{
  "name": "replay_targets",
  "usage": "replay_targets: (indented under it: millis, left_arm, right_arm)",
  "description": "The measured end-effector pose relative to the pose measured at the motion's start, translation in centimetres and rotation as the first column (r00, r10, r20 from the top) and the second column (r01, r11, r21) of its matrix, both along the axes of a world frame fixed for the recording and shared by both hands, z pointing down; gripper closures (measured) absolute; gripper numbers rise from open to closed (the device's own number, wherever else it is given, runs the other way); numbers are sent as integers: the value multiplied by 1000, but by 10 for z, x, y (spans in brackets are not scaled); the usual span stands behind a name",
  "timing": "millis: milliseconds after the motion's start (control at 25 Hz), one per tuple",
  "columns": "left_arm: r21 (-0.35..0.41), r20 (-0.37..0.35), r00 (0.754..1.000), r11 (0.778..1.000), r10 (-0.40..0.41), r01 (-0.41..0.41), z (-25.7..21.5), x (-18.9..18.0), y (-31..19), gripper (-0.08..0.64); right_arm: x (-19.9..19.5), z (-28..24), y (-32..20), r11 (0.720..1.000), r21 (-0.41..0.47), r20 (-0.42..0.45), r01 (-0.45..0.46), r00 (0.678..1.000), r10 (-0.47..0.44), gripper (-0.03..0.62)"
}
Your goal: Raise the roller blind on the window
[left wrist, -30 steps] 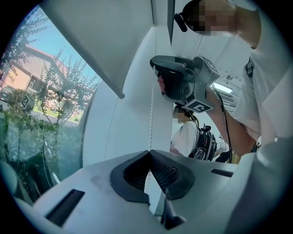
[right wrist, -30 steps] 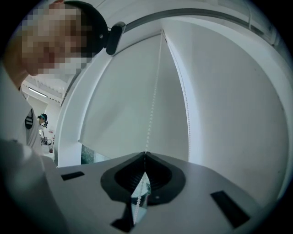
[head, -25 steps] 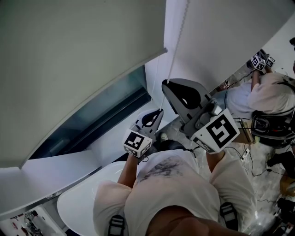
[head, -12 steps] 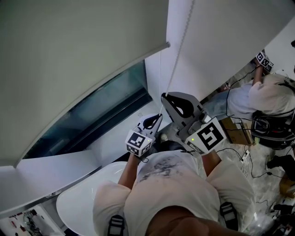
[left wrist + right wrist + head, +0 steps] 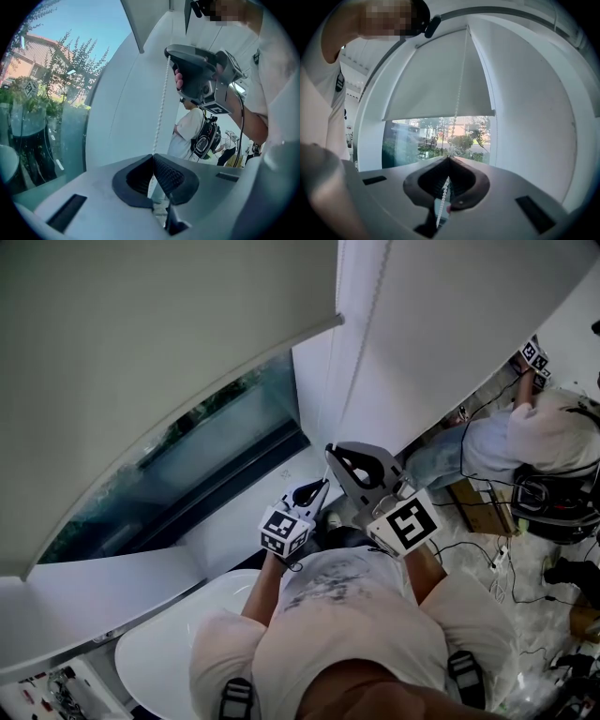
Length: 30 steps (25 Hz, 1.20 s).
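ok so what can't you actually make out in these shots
- Blind top and roller: head view, cut off by the top edge.
- Chain bottom loop: left gripper view, hidden behind the left gripper body; right gripper view, hidden under the right gripper body.
- Grip on the chain: head view, too thin and small to follow.
- Second person: head view, partly cut off by the right edge, their work too small.

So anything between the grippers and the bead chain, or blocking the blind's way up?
Nothing visible. The left gripper and right gripper are each shut on the bead chain, and nothing shows in the roller blind's way up.
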<state>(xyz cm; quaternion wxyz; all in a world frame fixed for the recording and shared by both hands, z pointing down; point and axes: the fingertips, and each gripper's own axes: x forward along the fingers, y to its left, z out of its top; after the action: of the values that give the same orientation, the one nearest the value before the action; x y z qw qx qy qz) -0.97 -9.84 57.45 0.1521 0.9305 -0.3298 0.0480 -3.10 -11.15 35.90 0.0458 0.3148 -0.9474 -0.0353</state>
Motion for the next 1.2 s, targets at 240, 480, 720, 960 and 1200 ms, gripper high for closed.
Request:
replay_targets:
  millis: [240, 480, 720, 960, 1200]
  left_arm:
    - [-43, 18, 1000, 999, -1, 2, 33, -4, 6, 552]
    - [-92, 36, 999, 996, -2, 5, 63, -3, 14, 552]
    - [-140, 72, 997, 990, 21, -10, 94, 1, 21, 552]
    - [-161, 108, 994, 987, 21, -3, 96, -1, 26, 552]
    - [-145, 80, 997, 989, 3, 8, 48, -7, 24, 520]
  right_arm:
    - [-5, 27, 3, 1000, -6, -21, 9, 1000, -9, 531]
    - [-3, 59, 9, 999, -45, -68, 15, 998, -18, 531]
    - [-3, 91, 14, 994, -111, -118, 12, 993, -25, 531]
    - [-2, 94, 12, 994, -107, -106, 17, 994, -28, 531]
    - [2, 92, 7, 994, -110, -106, 15, 994, -26, 531]
